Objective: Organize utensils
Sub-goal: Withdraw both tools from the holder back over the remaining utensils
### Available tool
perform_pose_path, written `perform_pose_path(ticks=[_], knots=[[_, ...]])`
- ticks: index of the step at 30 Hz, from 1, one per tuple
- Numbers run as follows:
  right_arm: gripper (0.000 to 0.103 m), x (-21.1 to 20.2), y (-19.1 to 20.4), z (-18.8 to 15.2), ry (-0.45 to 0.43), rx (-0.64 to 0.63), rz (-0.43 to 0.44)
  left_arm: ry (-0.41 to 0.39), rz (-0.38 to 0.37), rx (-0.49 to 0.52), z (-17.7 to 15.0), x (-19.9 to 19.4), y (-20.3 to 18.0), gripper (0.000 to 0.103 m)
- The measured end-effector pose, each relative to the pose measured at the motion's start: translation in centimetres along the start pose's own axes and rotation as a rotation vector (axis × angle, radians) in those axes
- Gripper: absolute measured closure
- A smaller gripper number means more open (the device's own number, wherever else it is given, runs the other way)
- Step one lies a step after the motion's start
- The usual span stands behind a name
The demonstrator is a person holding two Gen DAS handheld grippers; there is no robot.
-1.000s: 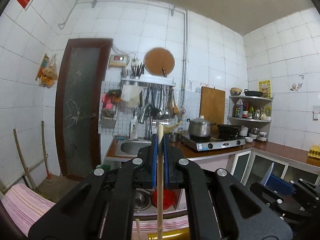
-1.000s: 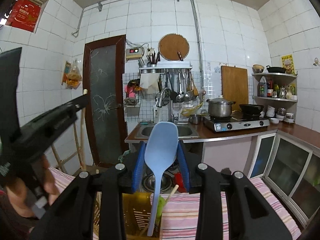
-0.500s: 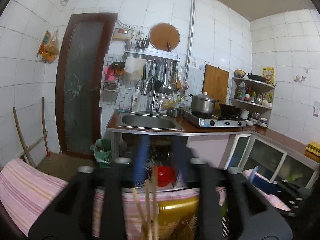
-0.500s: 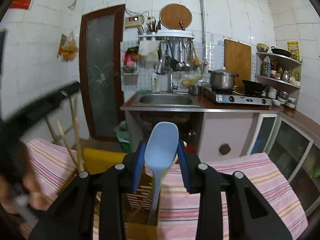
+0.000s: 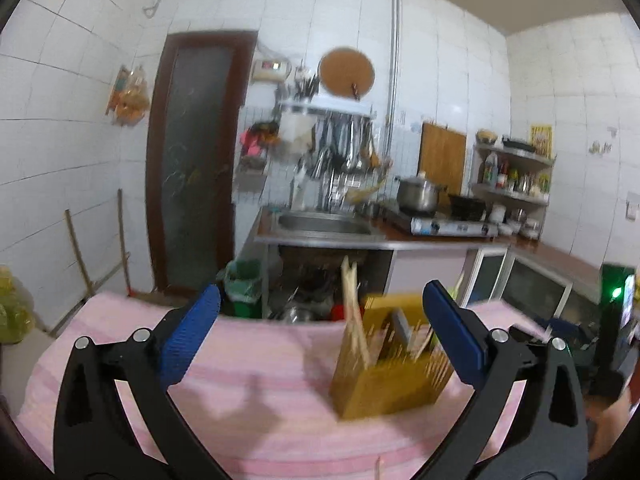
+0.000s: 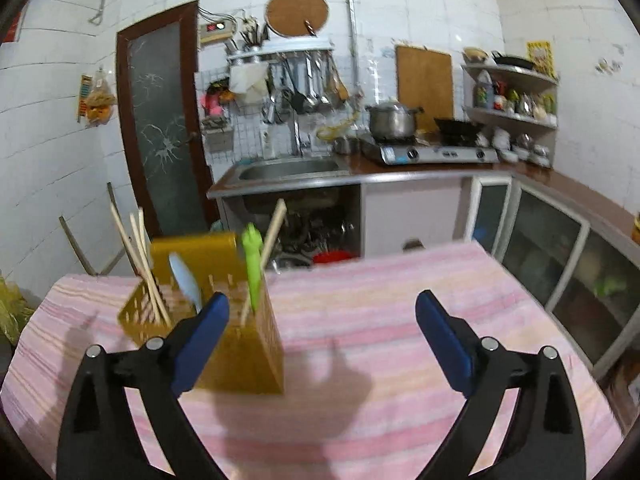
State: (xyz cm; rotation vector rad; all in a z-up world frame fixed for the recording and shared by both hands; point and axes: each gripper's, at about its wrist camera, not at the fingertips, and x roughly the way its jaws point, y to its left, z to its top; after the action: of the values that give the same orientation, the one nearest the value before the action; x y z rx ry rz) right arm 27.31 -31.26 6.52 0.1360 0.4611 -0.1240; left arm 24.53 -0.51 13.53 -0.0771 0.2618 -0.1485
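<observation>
The yellow utensil holder [image 6: 236, 344] stood on the pink striped cloth [image 6: 400, 320] that covered the counter, its perforated walls blurred by motion. From left to right in the right wrist view, it held a bundle of wooden chopsticks [image 6: 140, 264] leaning left in its left compartment, then a pale blue spoon [image 6: 186, 280] tilted beside them, then a green utensil [image 6: 253, 264] standing nearly upright with one more wooden chopstick [image 6: 272, 236] slanting right behind it. In the left wrist view the same holder [image 5: 384, 380] sat right of centre, with chopsticks [image 5: 352, 308] rising from its left side. The left gripper [image 5: 320, 340] was opening, its blue pads spread wide with nothing pressed between them. The right gripper [image 6: 320, 340] was likewise opening, wide and empty, its left pad overlapping the holder in the view.
</observation>
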Motion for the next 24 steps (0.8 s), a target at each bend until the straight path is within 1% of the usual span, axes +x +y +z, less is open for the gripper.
perform_pose_path(ticks=[4, 8, 13, 17, 24], knots=[[0.009, -1.5, 0.3, -3.9, 0.048, -0.016, -0.027, 0.098, 0.036, 0.014, -3.7, -0.7, 1.5, 0.005], [0.009, -2.3, 1.2, -7.2, 0.098, -0.040, -0.049, 0.194, 0.058, 0.005, -6.7, -0.1, 2.6, 0.005], [0.008, -2.7, 2.4, -10.5, 0.139, -0.060, -0.084, 0.271, 0.087, 0.002, -9.9, 0.6, 3.6, 0.005], [0.008, -2.7, 2.7, -12.0, 0.168, -0.048, -0.089, 0.315, 0.095, -0.018, -11.7, 1.1, 4.9, 0.005], [0.008, -2.4, 3.1, -12.8, 0.201, -0.038, -0.101, 0.367, 0.112, -0.022, -13.8, 2.3, 6.0, 0.005]])
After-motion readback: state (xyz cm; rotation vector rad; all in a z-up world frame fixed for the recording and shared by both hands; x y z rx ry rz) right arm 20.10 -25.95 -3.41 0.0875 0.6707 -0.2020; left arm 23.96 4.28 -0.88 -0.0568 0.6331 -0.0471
